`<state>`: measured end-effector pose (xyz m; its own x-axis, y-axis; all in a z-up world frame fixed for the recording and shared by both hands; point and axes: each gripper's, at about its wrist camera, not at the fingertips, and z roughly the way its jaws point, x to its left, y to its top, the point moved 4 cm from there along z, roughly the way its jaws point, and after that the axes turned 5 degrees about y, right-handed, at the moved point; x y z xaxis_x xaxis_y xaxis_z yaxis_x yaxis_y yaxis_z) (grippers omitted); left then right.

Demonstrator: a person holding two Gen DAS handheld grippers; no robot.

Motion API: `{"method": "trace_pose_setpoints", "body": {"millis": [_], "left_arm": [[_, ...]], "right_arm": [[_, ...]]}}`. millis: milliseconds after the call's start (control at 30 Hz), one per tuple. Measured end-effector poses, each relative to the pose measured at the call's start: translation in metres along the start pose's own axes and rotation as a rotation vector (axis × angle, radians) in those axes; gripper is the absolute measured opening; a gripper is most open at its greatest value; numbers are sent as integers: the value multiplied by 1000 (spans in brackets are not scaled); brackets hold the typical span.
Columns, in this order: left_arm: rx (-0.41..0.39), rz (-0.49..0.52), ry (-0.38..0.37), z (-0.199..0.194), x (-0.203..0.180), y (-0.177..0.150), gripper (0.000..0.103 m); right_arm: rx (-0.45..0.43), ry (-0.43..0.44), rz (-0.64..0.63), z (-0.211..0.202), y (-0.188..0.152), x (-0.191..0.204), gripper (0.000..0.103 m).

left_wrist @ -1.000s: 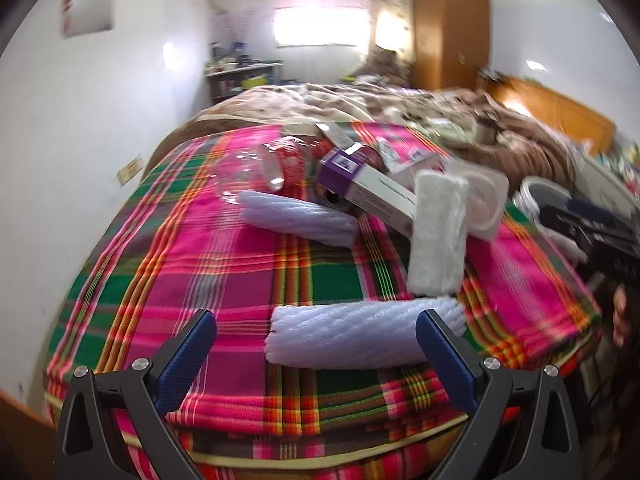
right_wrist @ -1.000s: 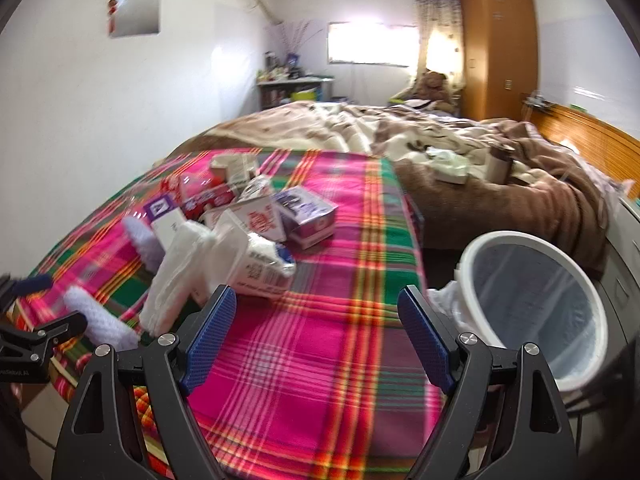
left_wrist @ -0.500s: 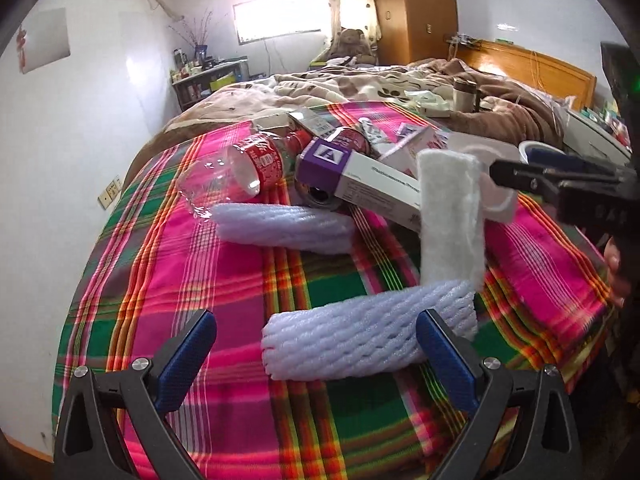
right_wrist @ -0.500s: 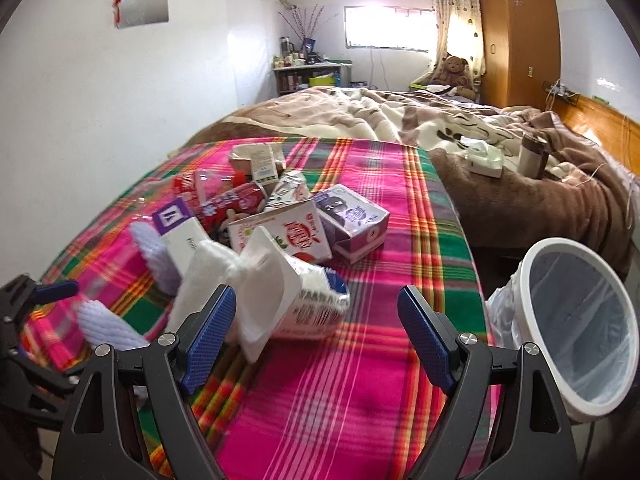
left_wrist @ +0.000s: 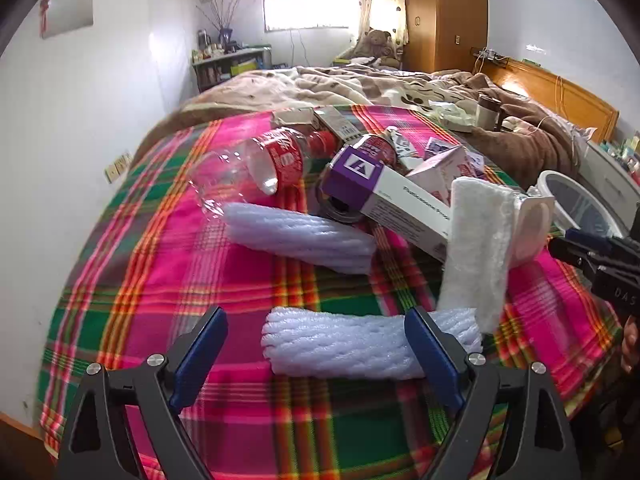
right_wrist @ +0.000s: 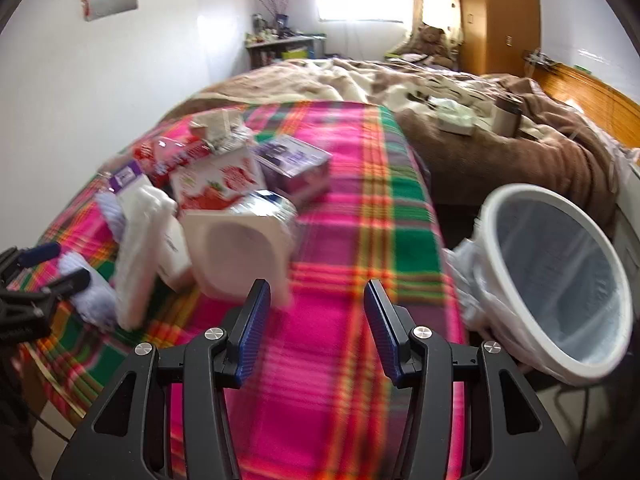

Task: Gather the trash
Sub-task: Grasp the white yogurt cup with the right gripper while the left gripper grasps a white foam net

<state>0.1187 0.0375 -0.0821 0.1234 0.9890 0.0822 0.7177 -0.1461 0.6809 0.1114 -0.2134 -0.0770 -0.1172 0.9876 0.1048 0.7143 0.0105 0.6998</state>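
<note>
Trash lies on a plaid cloth [left_wrist: 160, 280]. My left gripper [left_wrist: 316, 346] is open around the near white foam net sleeve [left_wrist: 360, 344], which lies crosswise between its blue fingers. Behind it lie a second foam sleeve [left_wrist: 300, 238], a clear bottle with a red label [left_wrist: 264, 164], a purple-and-white box [left_wrist: 384, 196] and a white foam pad [left_wrist: 476, 248]. My right gripper [right_wrist: 316, 320] is open and half closed, empty, with its left finger near the rim of a white plastic cup [right_wrist: 236, 256]. A white bin with a liner [right_wrist: 560, 296] stands to its right.
A strawberry carton [right_wrist: 216, 184] and a purple carton [right_wrist: 292, 164] lie behind the cup. A bed with brown blankets [right_wrist: 500, 140], a tissue box [right_wrist: 456, 120] and a tumbler [right_wrist: 508, 114] lies beyond. A white wall runs on the left. The right gripper shows at the right edge of the left wrist view [left_wrist: 600, 256].
My left gripper has moved forward so the near foam sleeve lies between its fingers. My right gripper has moved up to the white cup and its jaws have narrowed.
</note>
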Motion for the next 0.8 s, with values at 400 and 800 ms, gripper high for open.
{"method": "trace_pose_setpoints", "body": {"millis": [400,800], "left_arm": [[-35,68,-25,-10,-5,-3,91],[94,-214,-93,-7,20,-20,91]], "right_arm": [[-108,136,54,-2,32,25,74],[-40,47,92,28,37,24,74]]}}
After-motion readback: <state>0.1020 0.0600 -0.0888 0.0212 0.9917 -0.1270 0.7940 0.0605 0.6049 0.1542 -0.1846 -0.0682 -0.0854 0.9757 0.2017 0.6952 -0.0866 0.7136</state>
